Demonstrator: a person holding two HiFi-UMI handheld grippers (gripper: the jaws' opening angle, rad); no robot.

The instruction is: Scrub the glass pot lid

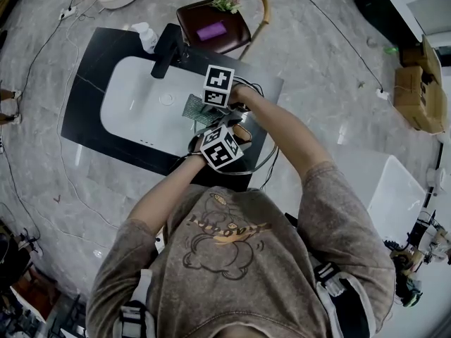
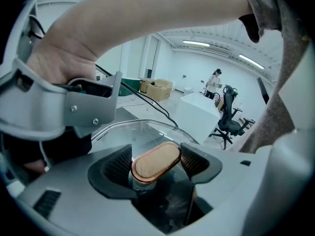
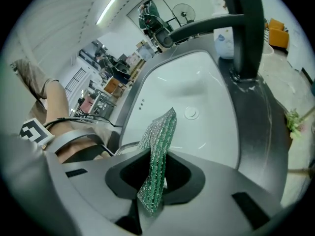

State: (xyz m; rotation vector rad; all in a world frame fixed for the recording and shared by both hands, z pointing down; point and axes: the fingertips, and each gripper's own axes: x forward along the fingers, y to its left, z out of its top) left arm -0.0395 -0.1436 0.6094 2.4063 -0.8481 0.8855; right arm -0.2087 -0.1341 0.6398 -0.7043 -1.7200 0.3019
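Note:
The glass pot lid (image 2: 125,137) is held up over the front right of the white sink (image 1: 134,97). My left gripper (image 2: 156,165) is shut on its tan, copper-rimmed knob (image 2: 155,160). In the head view the knob (image 1: 242,132) shows beside the left gripper (image 1: 236,138), and the lid's rim (image 1: 266,159) curves off to the right. My right gripper (image 3: 155,181) is shut on a green and silver scouring pad (image 3: 158,151), which stands upright just above the lid's edge (image 3: 124,145). The head view puts the pad (image 1: 193,108) over the basin by the right gripper (image 1: 210,111).
The sink is set in a black counter (image 1: 88,65) with a black faucet (image 1: 168,50) and a soap bottle (image 1: 146,36) at the back. A brown chair (image 1: 211,25) stands behind the counter. Cables (image 1: 39,55) trail across the grey floor.

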